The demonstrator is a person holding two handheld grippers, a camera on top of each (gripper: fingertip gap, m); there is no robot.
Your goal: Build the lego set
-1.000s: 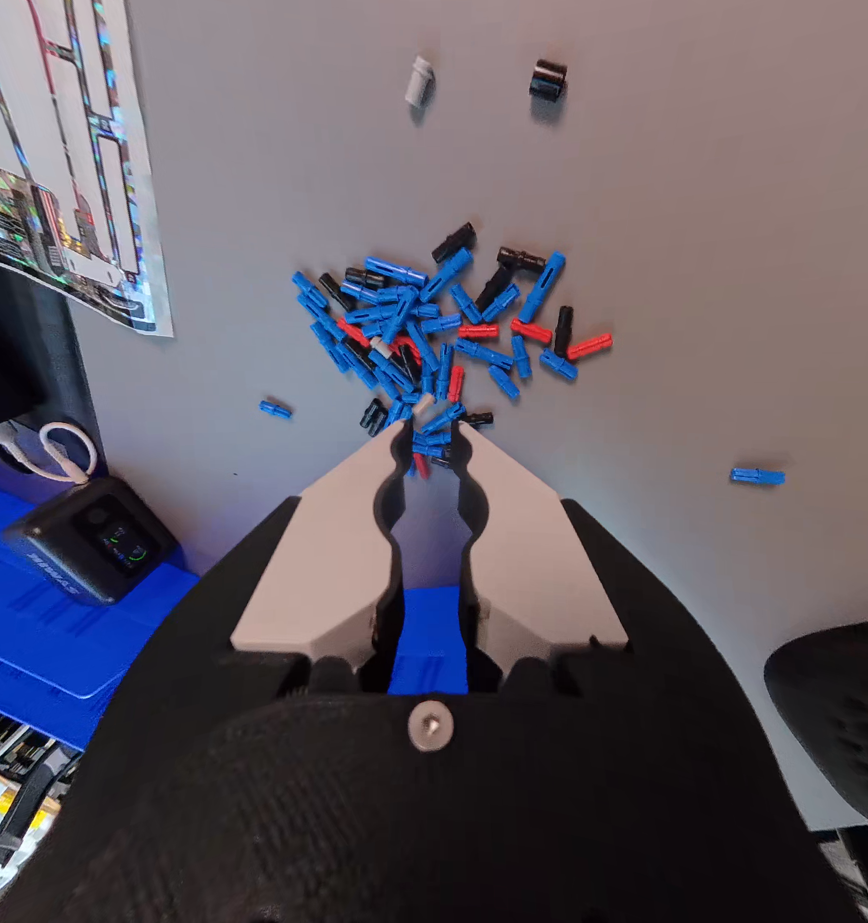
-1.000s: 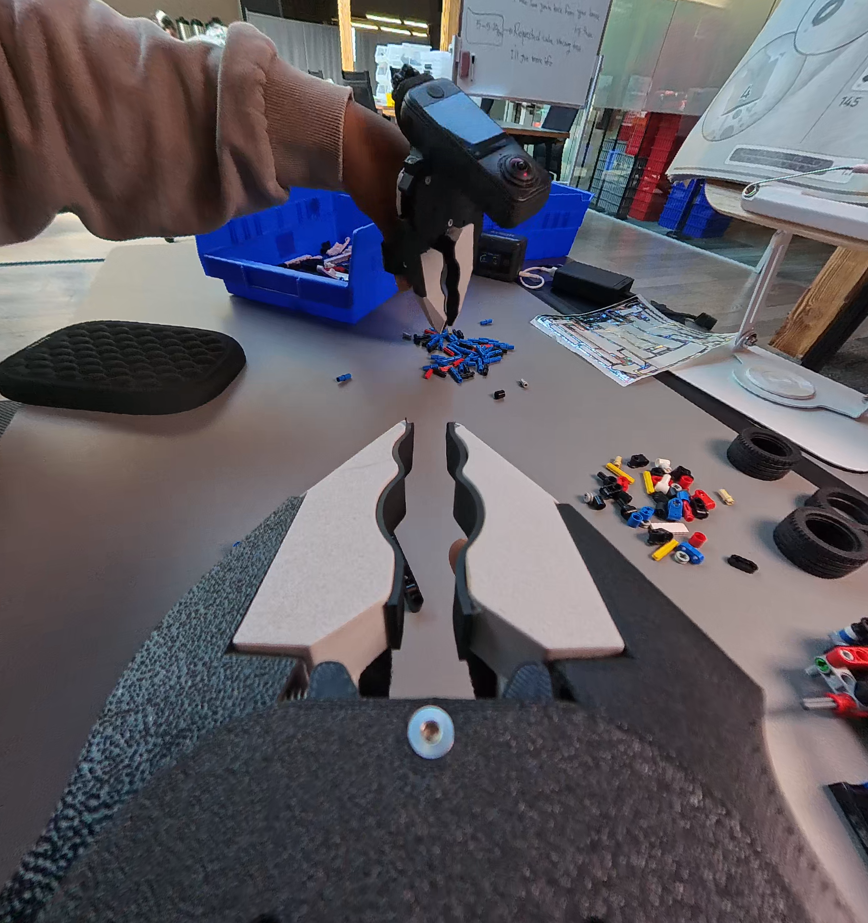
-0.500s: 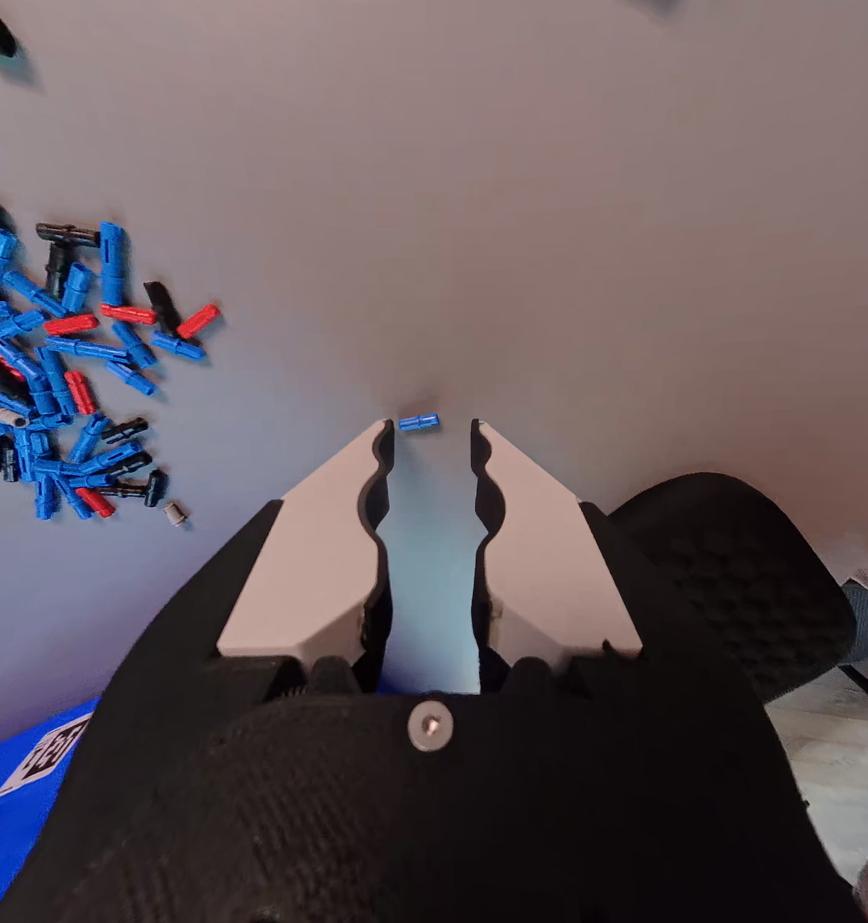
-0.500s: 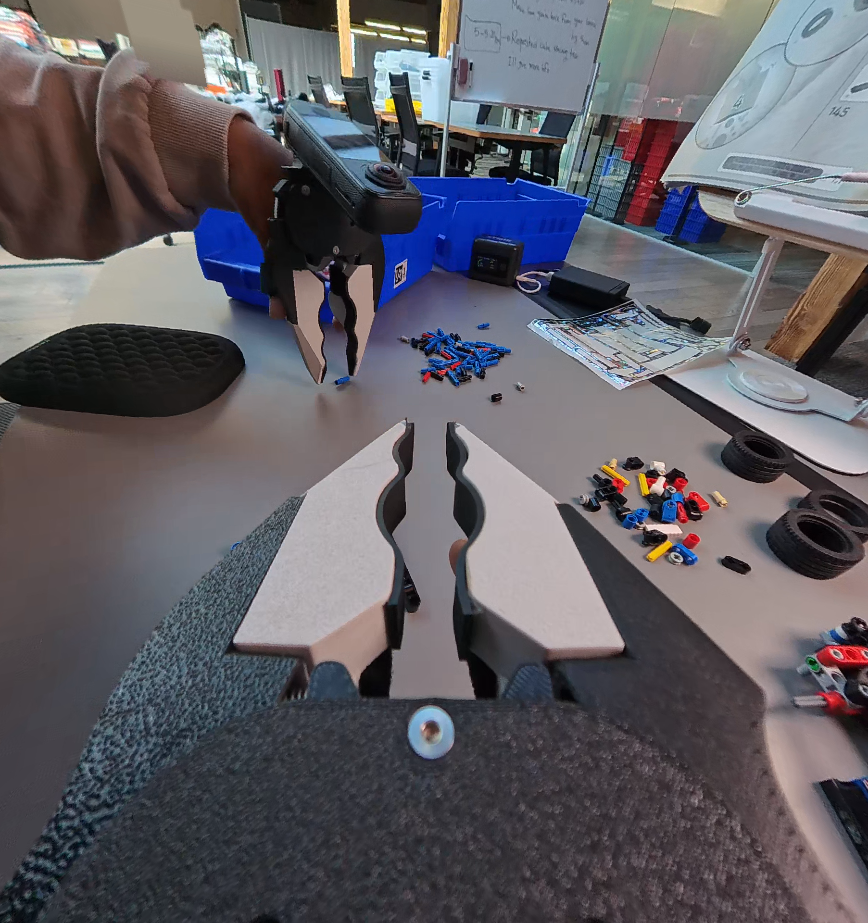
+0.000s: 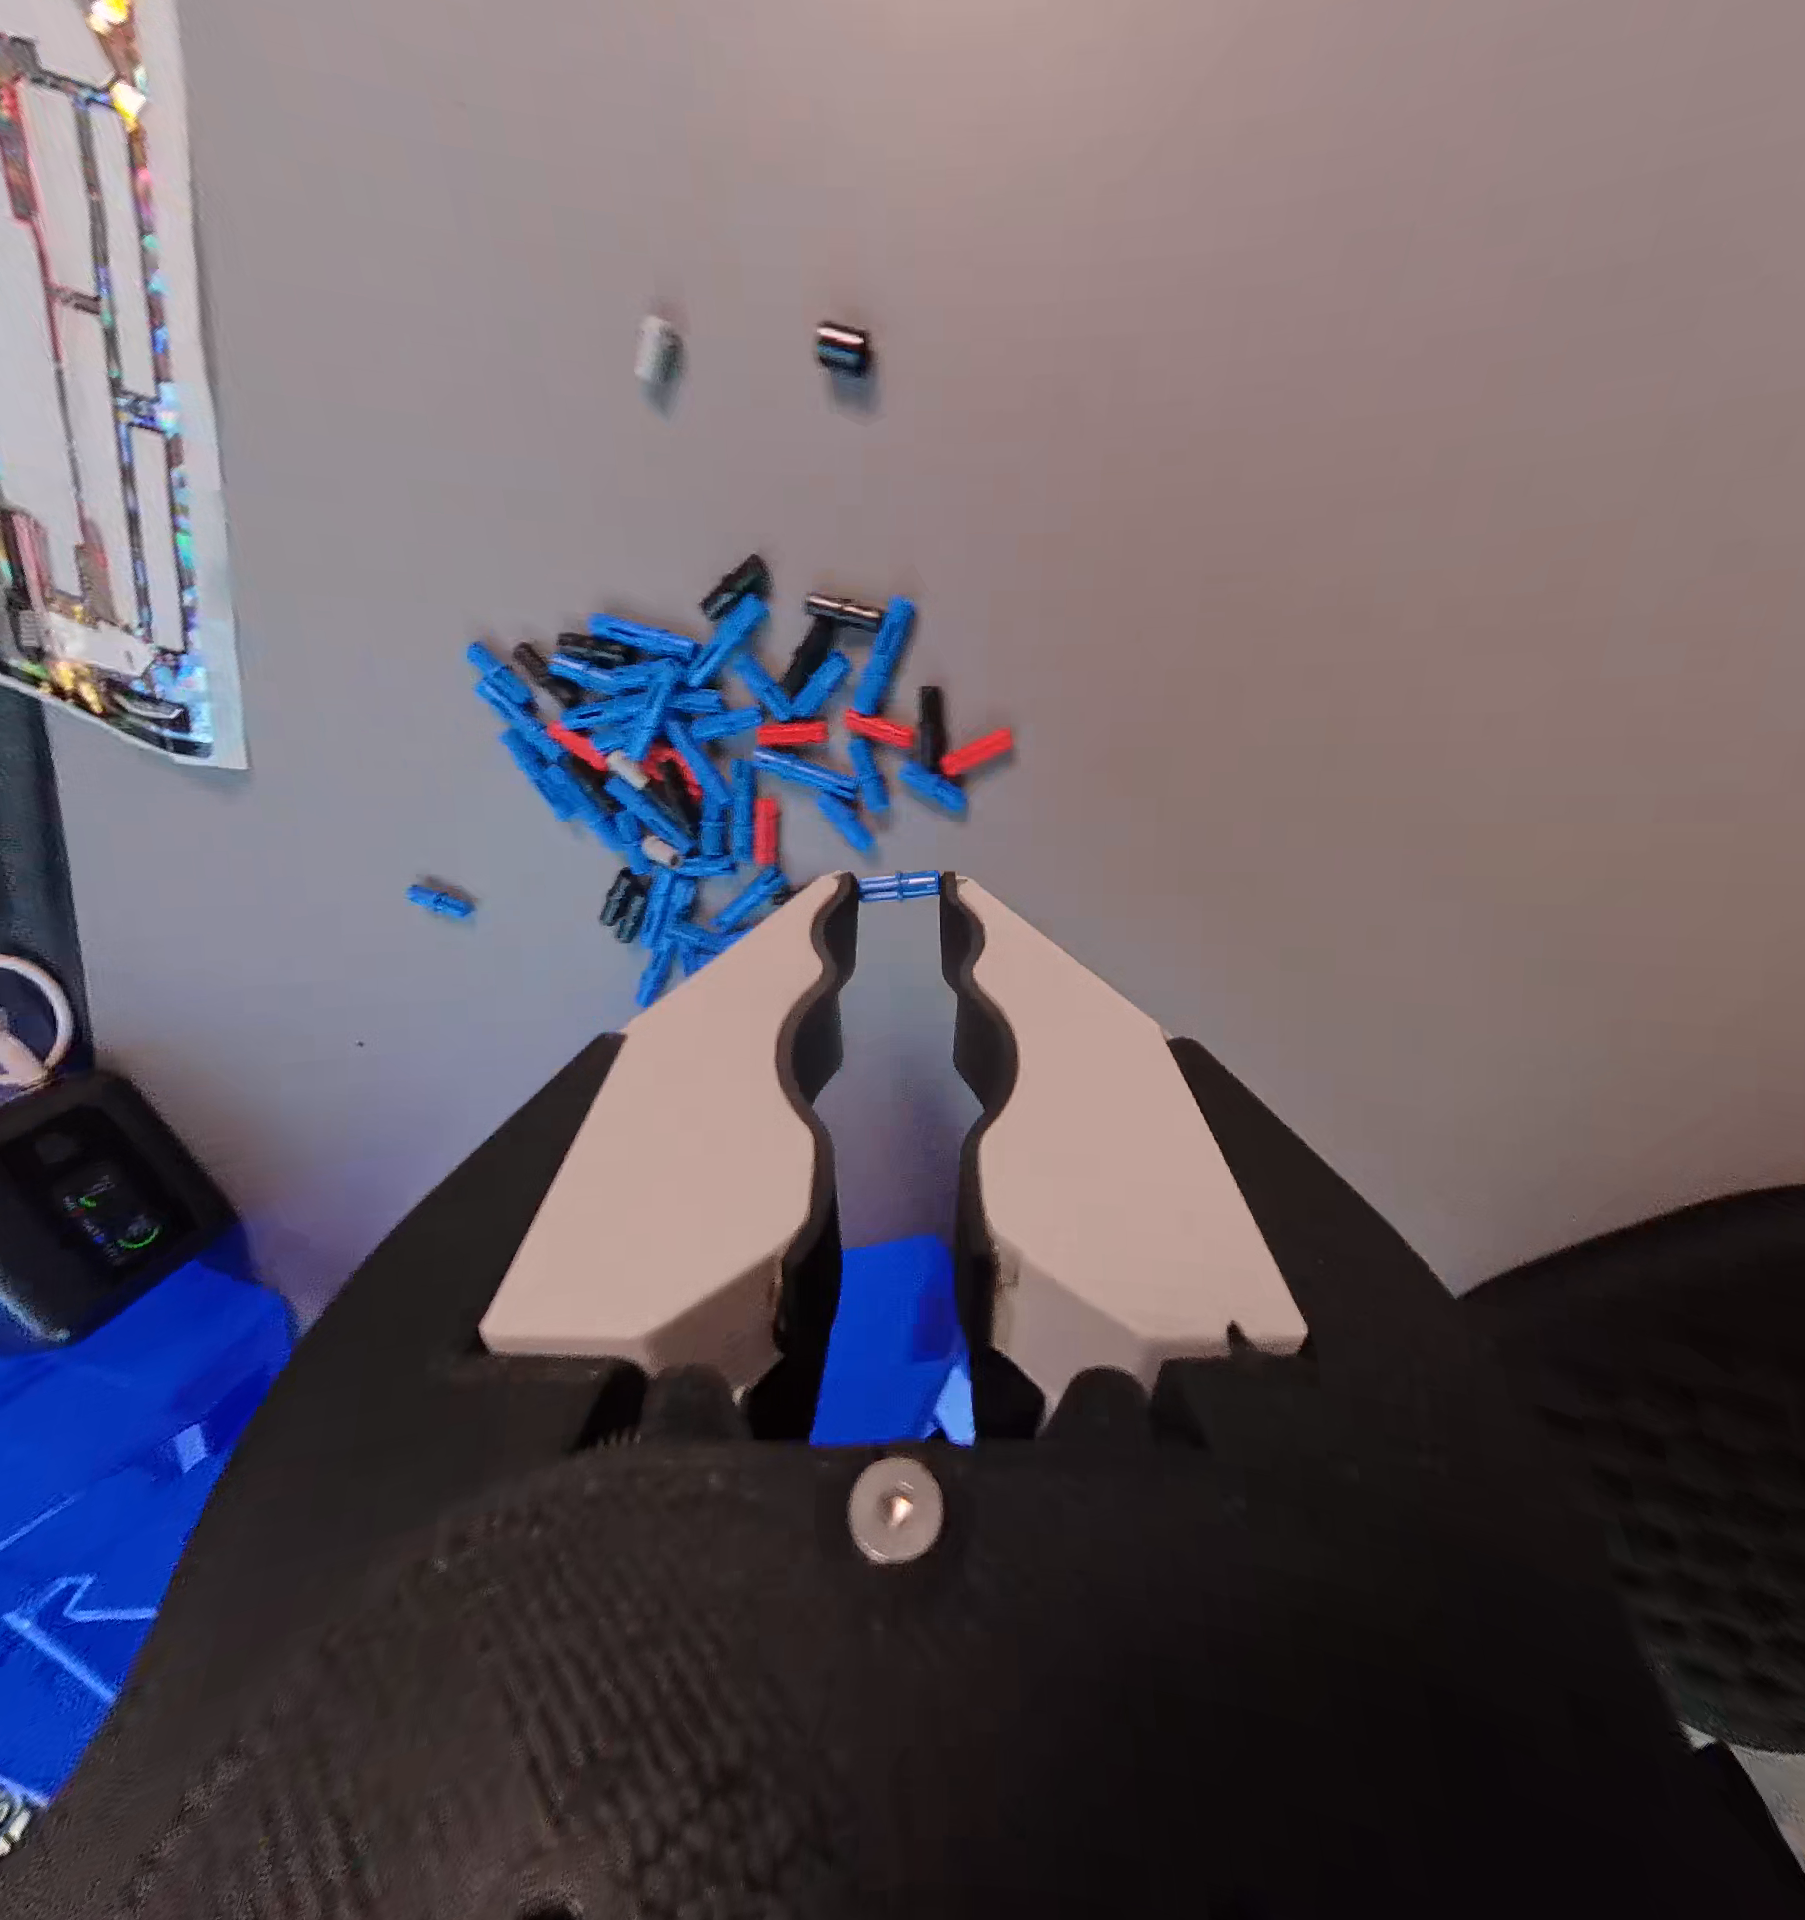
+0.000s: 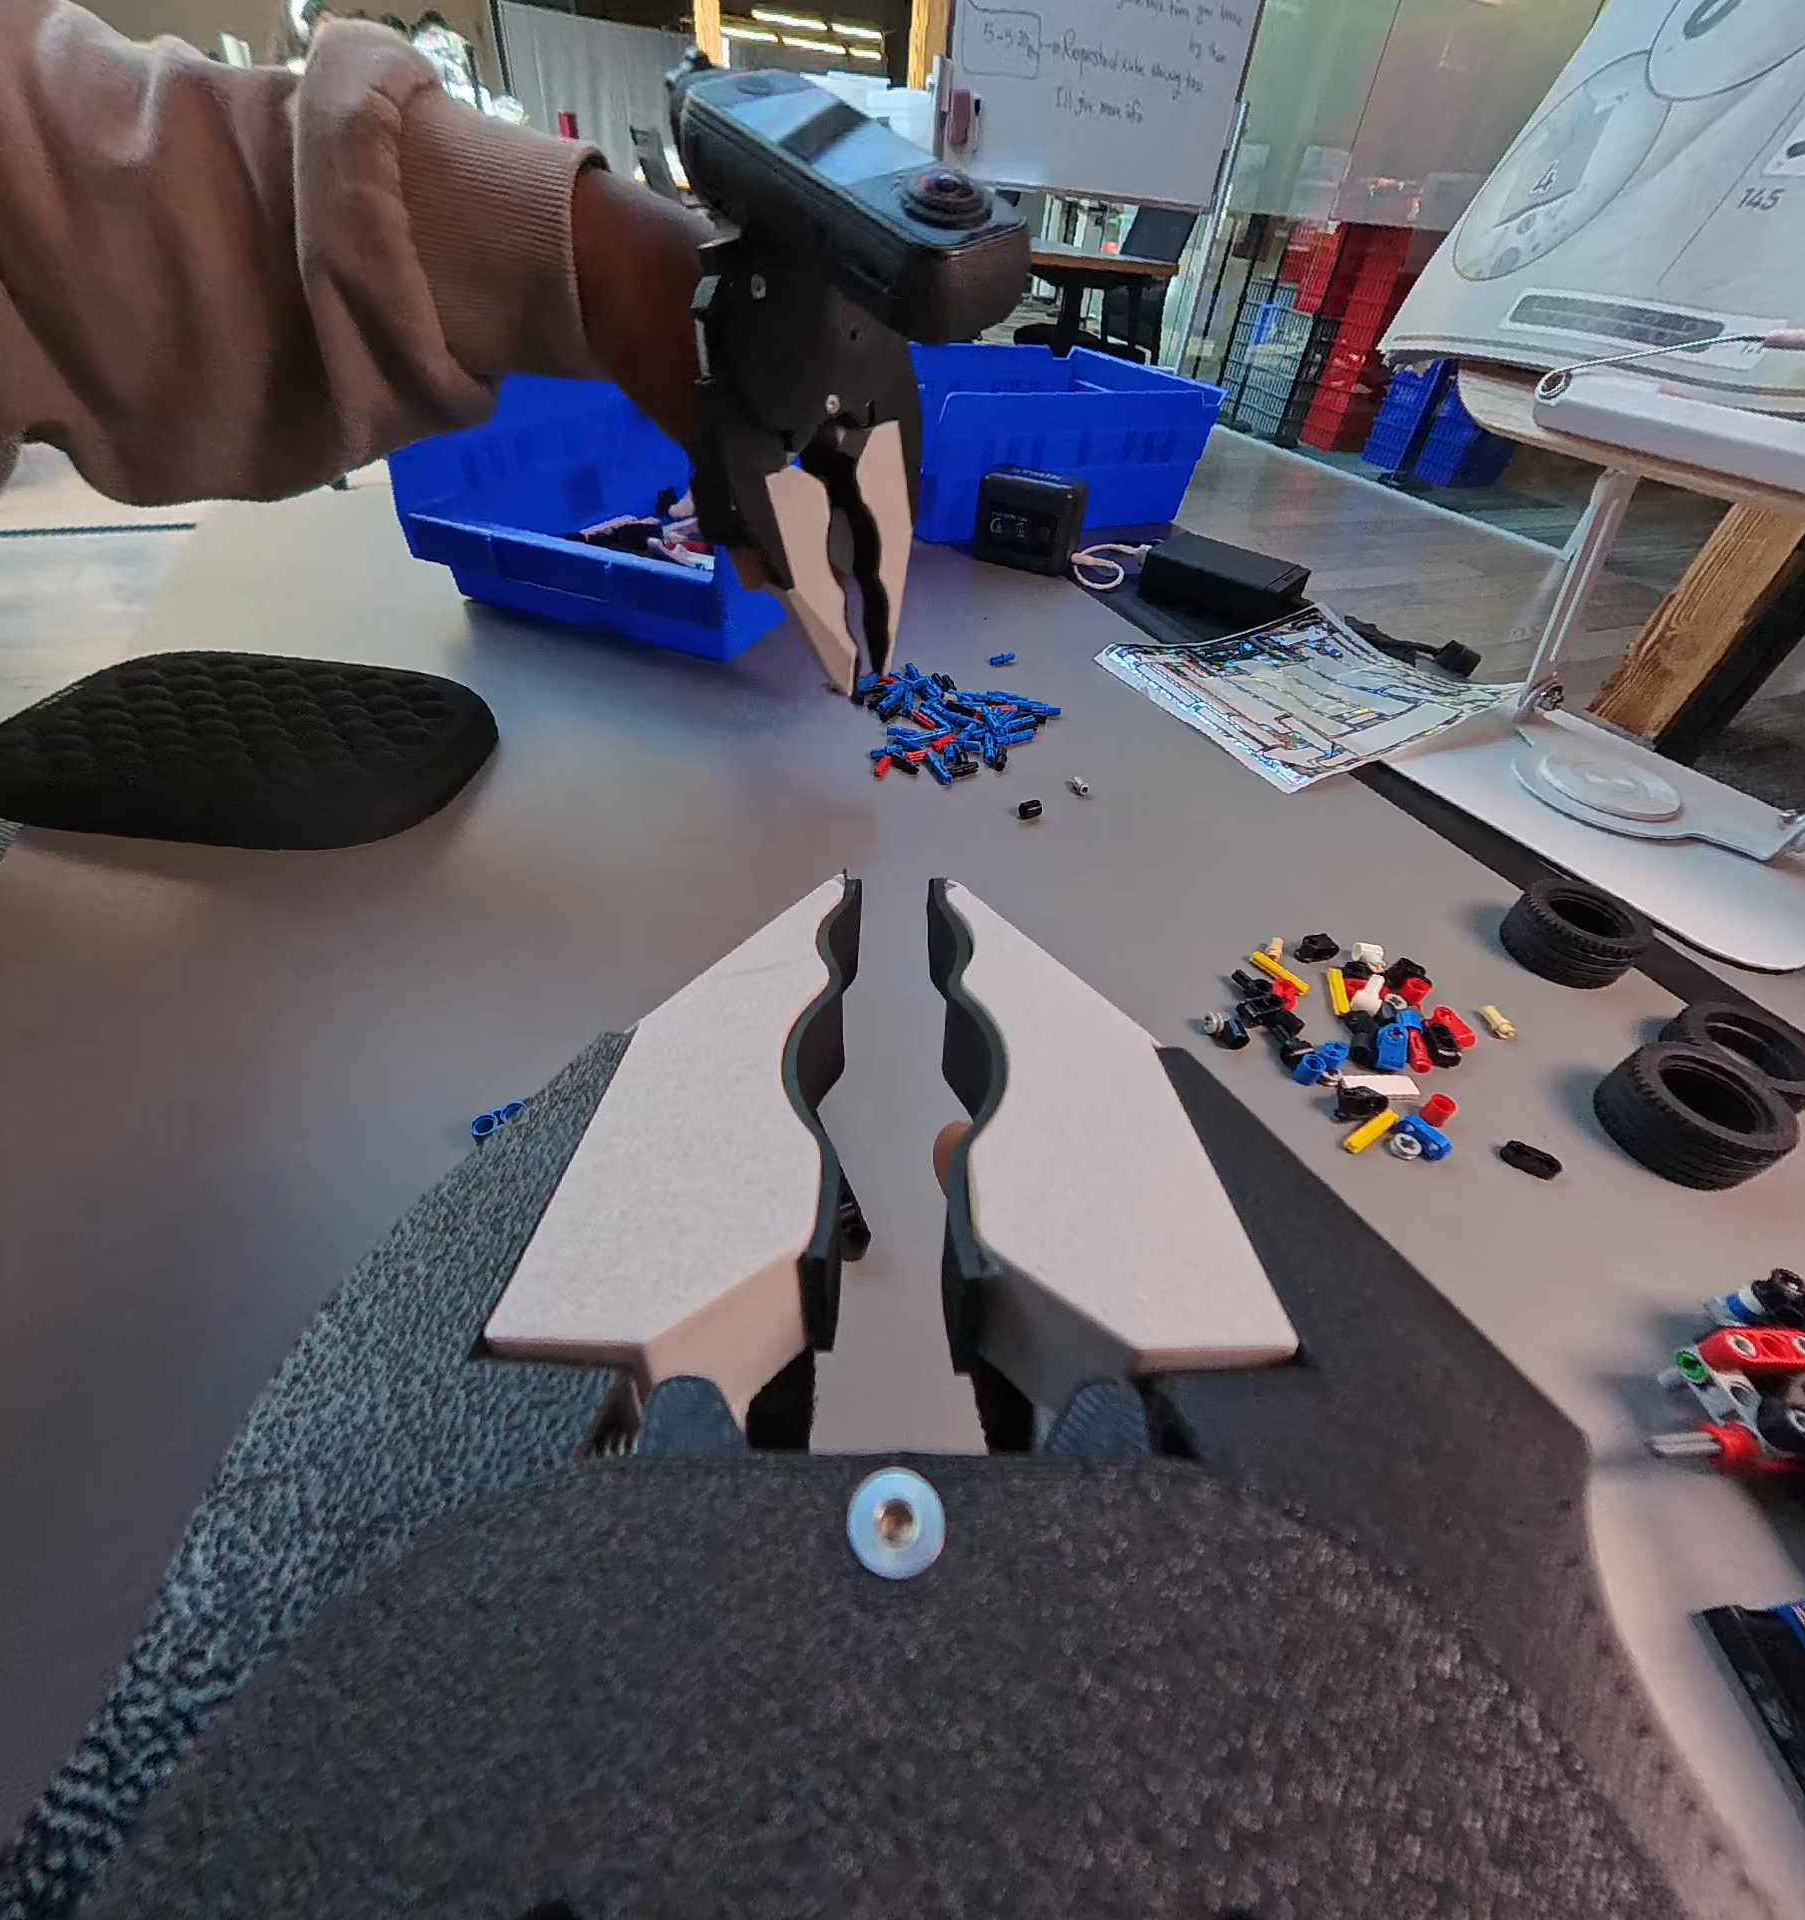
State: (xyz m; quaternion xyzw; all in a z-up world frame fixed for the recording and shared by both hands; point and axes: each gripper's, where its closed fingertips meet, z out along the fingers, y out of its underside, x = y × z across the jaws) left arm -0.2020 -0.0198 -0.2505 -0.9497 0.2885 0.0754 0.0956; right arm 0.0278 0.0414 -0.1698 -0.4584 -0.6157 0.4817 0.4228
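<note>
In the left wrist view, the left gripper (image 5: 899, 885) holds a small blue pin (image 5: 899, 884) crosswise between the very tips of its fingers (image 5: 690, 1122), which are clamped on the pin's two ends. Just beyond and to the left of the tips, in the centre of the frame, lies the pile of blue, red and black pins (image 5: 732, 748) on the grey tabletop (image 5: 1397, 520). A lone blue pin (image 5: 441, 899) lies left of the pile. Higher in the frame, a small grey piece (image 5: 657, 348) and a small black piece (image 5: 842, 348) lie apart from the heap. A sticker sheet (image 5: 67, 395) lies at the upper left, a small black device with a lit screen (image 5: 87, 1226) at the lower left, and a black textured pad (image 5: 1708, 1455) at the lower right.

In the right wrist view, the right gripper (image 6: 893, 883) sits low over the bare tabletop in the centre of the frame, its fingers (image 6: 1074, 1143) slightly apart with nothing between the tips. The left gripper shows in the upper centre, held by a hand in a pinkish sleeve (image 6: 254, 229), its tips at the near left edge of the pin pile. A blue bin (image 6: 586, 561) stands behind it. At the right of the frame lie a cluster of mixed coloured pieces (image 6: 1355, 1029), three black tyres (image 6: 1698, 1112) and a partly built model (image 6: 1781, 1371) at the edge.
</note>
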